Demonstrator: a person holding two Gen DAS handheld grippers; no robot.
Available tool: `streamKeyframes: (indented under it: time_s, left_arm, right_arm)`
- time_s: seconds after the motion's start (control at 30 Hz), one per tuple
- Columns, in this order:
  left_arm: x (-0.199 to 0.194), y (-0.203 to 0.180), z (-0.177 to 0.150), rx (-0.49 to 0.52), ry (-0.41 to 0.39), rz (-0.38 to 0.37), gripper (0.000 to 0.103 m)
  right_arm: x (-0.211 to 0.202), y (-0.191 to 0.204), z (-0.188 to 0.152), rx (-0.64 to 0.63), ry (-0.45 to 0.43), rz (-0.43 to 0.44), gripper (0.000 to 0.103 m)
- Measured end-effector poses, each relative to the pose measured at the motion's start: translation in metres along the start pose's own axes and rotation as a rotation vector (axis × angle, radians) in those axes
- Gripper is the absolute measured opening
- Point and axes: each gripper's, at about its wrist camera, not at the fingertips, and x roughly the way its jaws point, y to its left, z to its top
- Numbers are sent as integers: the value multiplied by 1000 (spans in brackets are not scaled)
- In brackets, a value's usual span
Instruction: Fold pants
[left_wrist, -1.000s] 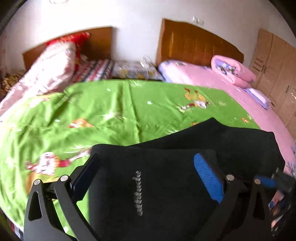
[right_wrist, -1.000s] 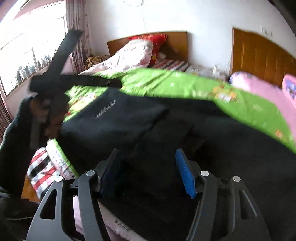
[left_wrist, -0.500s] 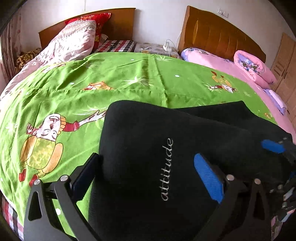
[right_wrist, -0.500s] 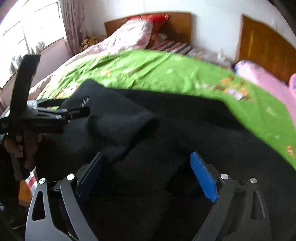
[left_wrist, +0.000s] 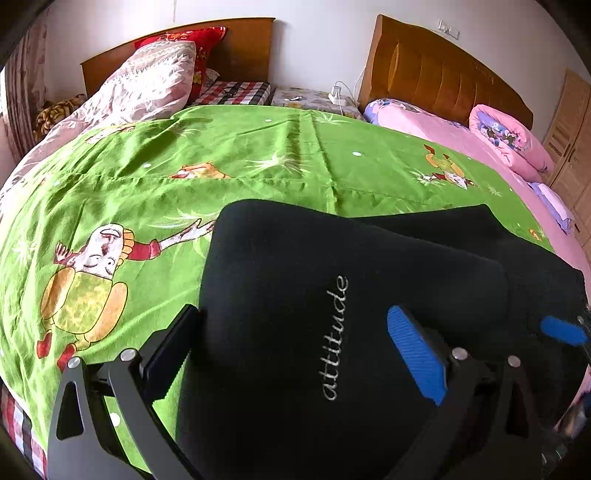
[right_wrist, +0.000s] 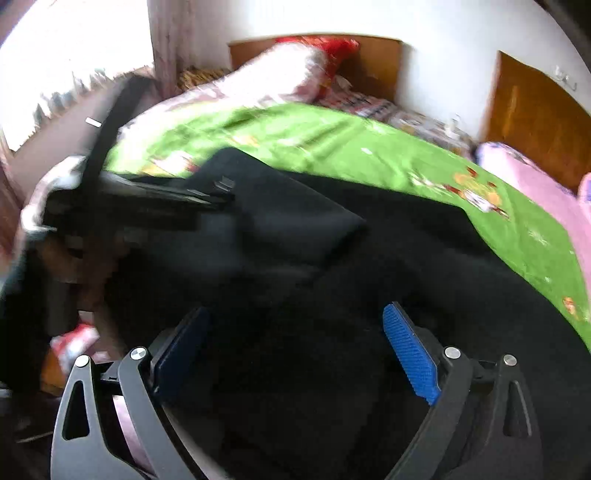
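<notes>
Pants (left_wrist: 332, 295), black, lie on the green cartoon-print bedspread (left_wrist: 221, 166) at the near edge of the bed, partly folded: a doubled-over layer with the grey script "attitude" (left_wrist: 335, 338) lies on top of a wider black layer that extends to the right.

Left hand-held gripper (left_wrist: 295, 354): jaws spread wide, blue pads (left_wrist: 415, 354) apart, the folded layer filling the view between them. Whether either pad touches the cloth cannot be told. Tip of the right hand-held gripper (left_wrist: 563, 329) shows at the right edge of the left wrist view, against the black cloth.

Right hand-held gripper (right_wrist: 295, 350): jaws likewise spread, pads (right_wrist: 410, 354) apart over the wider black layer. Contact cannot be told; the right wrist view is motion-blurred. In that view the left hand-held gripper appears at the left, at the edge of the folded layer.

Surroundings: patterned pink-white quilt (left_wrist: 147, 81) and red pillow (left_wrist: 192, 44) at the wooden headboard (left_wrist: 243, 44); second bed with pink cover (left_wrist: 443, 129) and its own headboard (left_wrist: 436, 74) on the right; wooden wardrobe (left_wrist: 572, 129) at far right; bright window (right_wrist: 55, 74) in the right wrist view.
</notes>
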Motion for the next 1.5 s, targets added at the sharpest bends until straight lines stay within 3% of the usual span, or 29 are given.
streamKeyframes:
  time_s: [0.03, 0.1, 0.2, 0.3, 0.43, 0.5, 0.6, 0.63, 0.73, 0.8, 0.87, 0.93, 1.0, 1.1, 1.13, 1.2, 1.33, 1.47, 1.5]
  left_arm:
    - [0, 1, 0, 1, 0, 0, 101]
    - [0, 1, 0, 0, 0, -1, 101]
    - [1, 2, 0, -5, 4, 3, 101]
    - [1, 1, 0, -7, 9, 13, 101]
    - [2, 3, 1, -26, 15, 11, 101]
    - [3, 3, 1, -30, 19, 14, 101]
    - [4, 3, 1, -35, 25, 20, 101]
    - [5, 3, 1, -40, 31, 21, 101]
    - [5, 4, 2, -69, 43, 49, 101]
    - [-5, 1, 1, -113, 31, 102, 101]
    - [-32, -15, -6, -152, -45, 55, 101]
    - [-57, -46, -13, -92, -133, -4, 101]
    - [-66, -88, -19, 60, -159, -66, 101]
    - [-45, -160, -38, 348, -86, -61, 101]
    - [-35, -172, -45, 385, -48, -78, 101]
    - [-13, -186, -55, 421, 39, -101, 102]
    - [-5, -184, -59, 429, 21, -108, 102]
    - [-3, -180, -58, 426, 20, -117, 102]
    - [-3, -179, -59, 425, 19, -117, 102]
  right_arm:
    - [1, 6, -6, -12, 12, 35, 92]
    - [12, 15, -18, -56, 50, 11, 93]
    - [9, 18, -26, -81, 8, -2, 93]
    - [-16, 0, -25, 2, -40, -23, 93]
    - [-58, -54, -44, 147, -110, -172, 93]
    - [-63, -94, -66, 268, -63, -243, 93]
    - [-54, -137, -97, 451, 57, -267, 94]
    - [-56, -136, -99, 420, 23, -258, 94]
    - [-59, -128, -102, 353, 30, -281, 95]
    - [-79, -133, -106, 385, -49, -273, 95]
    - [-93, -140, -111, 426, -95, -294, 95]
    - [-96, -157, -116, 467, -102, -313, 95]
    - [-87, -176, -128, 520, -44, -290, 95]
    - [-106, -181, -139, 565, -131, -209, 95]
    - [-124, -186, -146, 612, -203, -151, 95]
    - [-152, -193, -162, 679, -298, -87, 95]
    - [-207, -225, -212, 869, -434, -60, 96]
    - [-220, -251, -260, 1011, -420, -108, 96]
    - [-213, -259, -266, 1037, -402, -79, 96]
